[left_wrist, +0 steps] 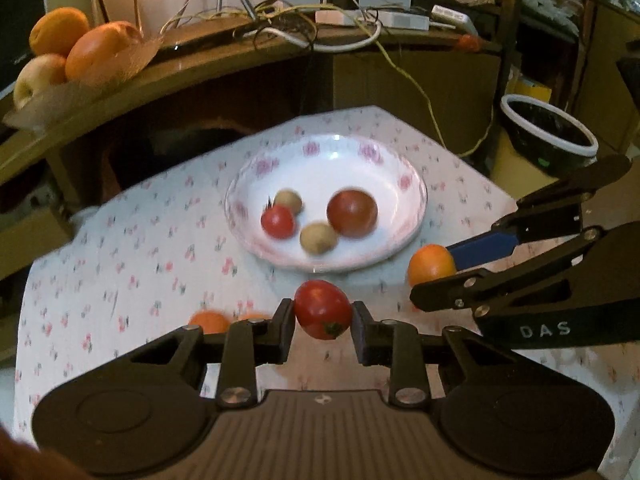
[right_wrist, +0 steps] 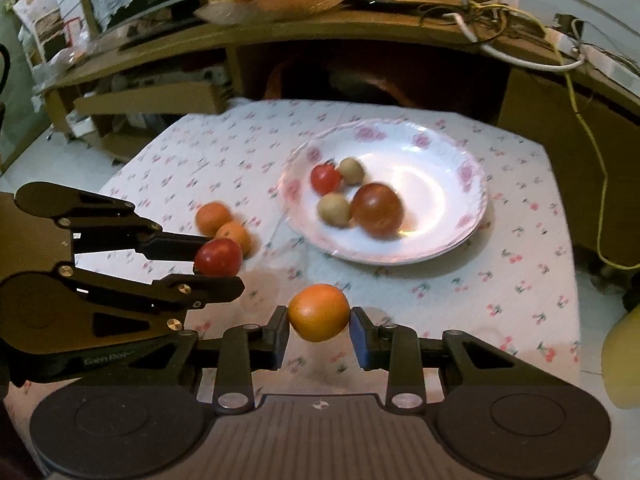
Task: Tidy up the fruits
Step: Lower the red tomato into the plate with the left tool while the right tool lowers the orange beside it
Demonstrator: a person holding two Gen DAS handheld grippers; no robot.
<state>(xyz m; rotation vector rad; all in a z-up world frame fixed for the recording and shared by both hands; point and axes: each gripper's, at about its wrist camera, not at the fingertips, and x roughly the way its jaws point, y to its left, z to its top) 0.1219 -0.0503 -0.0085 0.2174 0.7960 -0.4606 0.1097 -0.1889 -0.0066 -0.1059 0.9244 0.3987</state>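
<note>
My left gripper [left_wrist: 323, 318] is shut on a red tomato [left_wrist: 323, 309] and holds it above the flowered tablecloth, just short of the white floral plate [left_wrist: 400, 168]. It shows at the left of the right wrist view [right_wrist: 218, 266] with the tomato [right_wrist: 218, 257]. My right gripper [right_wrist: 319, 322] is shut on an orange [right_wrist: 319, 312], also above the cloth near the plate [right_wrist: 460, 152]. It shows at the right of the left wrist view [left_wrist: 434, 276] with the orange [left_wrist: 431, 265]. The plate holds two tomatoes and two small brown fruits. Two oranges [right_wrist: 224, 226] lie on the cloth left of the plate.
A wooden desk [left_wrist: 224, 64] stands behind the table, with a glass dish of oranges and an apple [left_wrist: 68, 48] and tangled cables [left_wrist: 304, 28] on it. A black bin with a white rim [left_wrist: 548, 128] stands on the floor at the right.
</note>
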